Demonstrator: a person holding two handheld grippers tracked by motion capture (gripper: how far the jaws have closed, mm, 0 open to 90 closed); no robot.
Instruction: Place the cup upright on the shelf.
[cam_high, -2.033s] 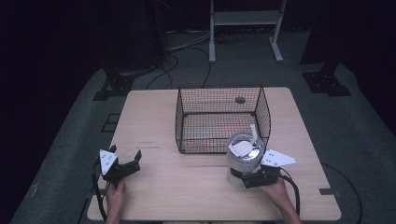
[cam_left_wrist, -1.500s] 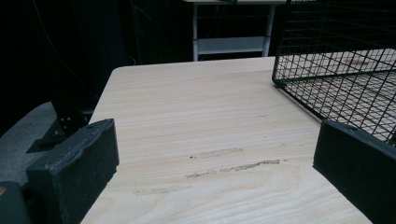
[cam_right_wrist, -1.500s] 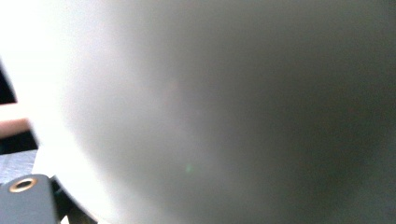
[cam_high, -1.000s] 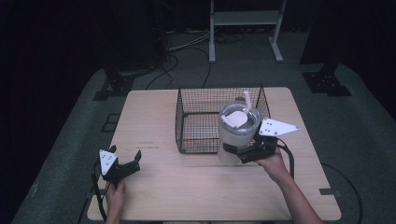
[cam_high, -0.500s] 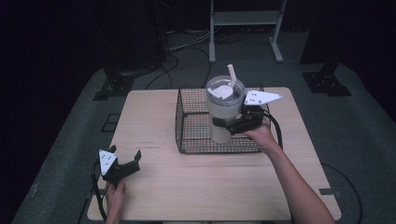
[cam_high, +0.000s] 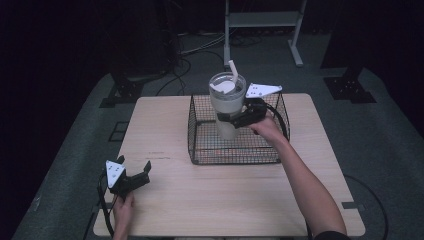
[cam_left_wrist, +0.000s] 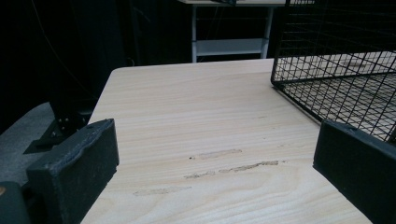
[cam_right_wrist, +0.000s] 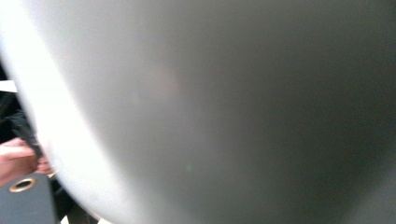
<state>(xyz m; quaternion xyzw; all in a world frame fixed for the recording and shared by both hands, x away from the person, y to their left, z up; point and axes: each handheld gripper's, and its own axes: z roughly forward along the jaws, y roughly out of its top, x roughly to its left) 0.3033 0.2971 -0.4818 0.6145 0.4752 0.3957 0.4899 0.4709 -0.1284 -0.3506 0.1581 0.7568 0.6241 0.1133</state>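
Table (cam_high: 225, 200): wire basket (cam_high: 200, 135) at centre-back. Right gripper (cam_high: 235, 119) clamps tumbler (cam_high: 226, 107) with straw (cam_high: 233, 71) above basket. Left gripper (cam_high: 134, 174), jaws apart, empty, near front-left corner.

Light wood table (cam_high: 215, 200), rounded corners, sitting on a dark grey floor (cam_high: 380, 150). Pale grain running across, plus a few scuffs and scratch marks near the left-front area, clear in the left gripper view (cam_left_wrist: 224, 168). Black wire basket (cam_high: 200, 145) parked right on the top, toward the far side and a bit right of centre, open at the top, wood showing through the mesh bottom. Left claw (cam_high: 134, 174) down low at the front-left corner, looks like resting on the wood, jaws spread apart.
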